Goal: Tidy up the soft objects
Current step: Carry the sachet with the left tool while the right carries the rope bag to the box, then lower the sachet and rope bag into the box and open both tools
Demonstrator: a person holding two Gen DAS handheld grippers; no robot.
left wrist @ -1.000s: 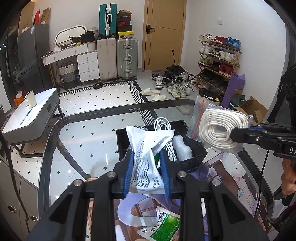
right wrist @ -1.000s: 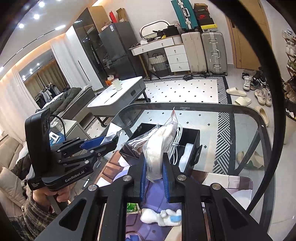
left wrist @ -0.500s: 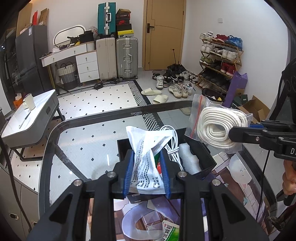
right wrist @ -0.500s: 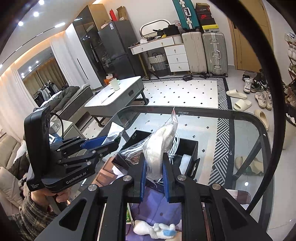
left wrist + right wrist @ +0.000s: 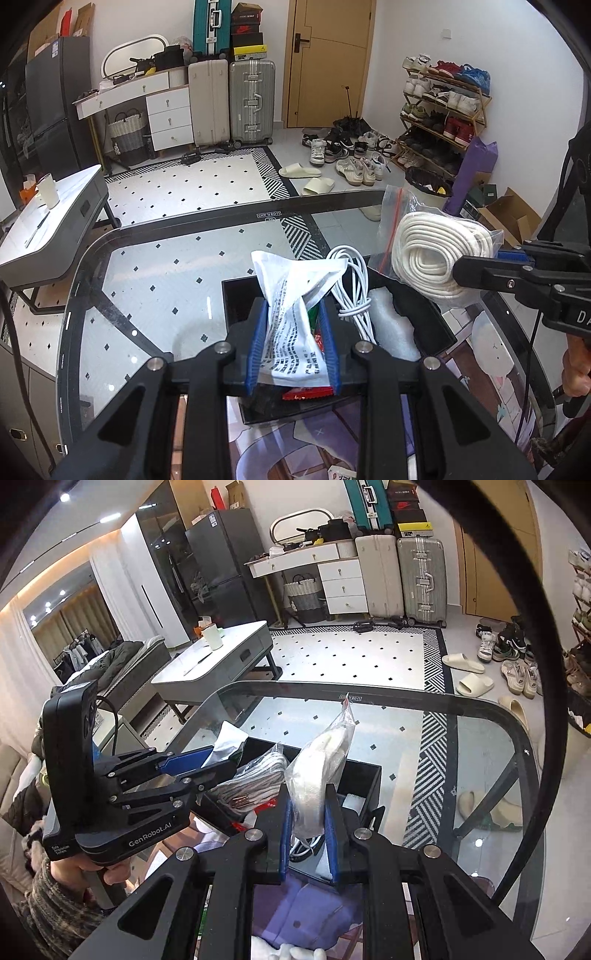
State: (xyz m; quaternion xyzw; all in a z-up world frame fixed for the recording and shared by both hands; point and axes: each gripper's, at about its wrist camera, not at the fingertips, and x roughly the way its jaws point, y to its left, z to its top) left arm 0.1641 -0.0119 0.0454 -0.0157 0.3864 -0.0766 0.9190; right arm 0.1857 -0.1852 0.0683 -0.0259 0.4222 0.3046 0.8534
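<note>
My left gripper [image 5: 293, 314] is shut on a white printed packet [image 5: 295, 314] and holds it above the near end of a black bin [image 5: 236, 295] on the glass table. My right gripper [image 5: 308, 805] is shut on a clear zip bag of coiled white rope [image 5: 317, 771], which also shows at the right of the left wrist view [image 5: 432, 258], held above the bin's right side [image 5: 364, 779]. The bin holds a white cable [image 5: 352, 291], a white foam piece [image 5: 391, 325] and a red packet [image 5: 306, 395]. In the right wrist view the left gripper [image 5: 225, 762] is over the bin's left part.
The glass table [image 5: 155, 280] has a black rim. A purple printed mat [image 5: 295, 904] lies under the bin's near side, with a green packet [image 5: 341, 472] and a white plush figure [image 5: 291, 952] on it. A grey side table [image 5: 48, 229] stands left, below.
Both grippers have moved forward over the black bin, each keeping its load; the bin now sits closer under the fingers in both views.
</note>
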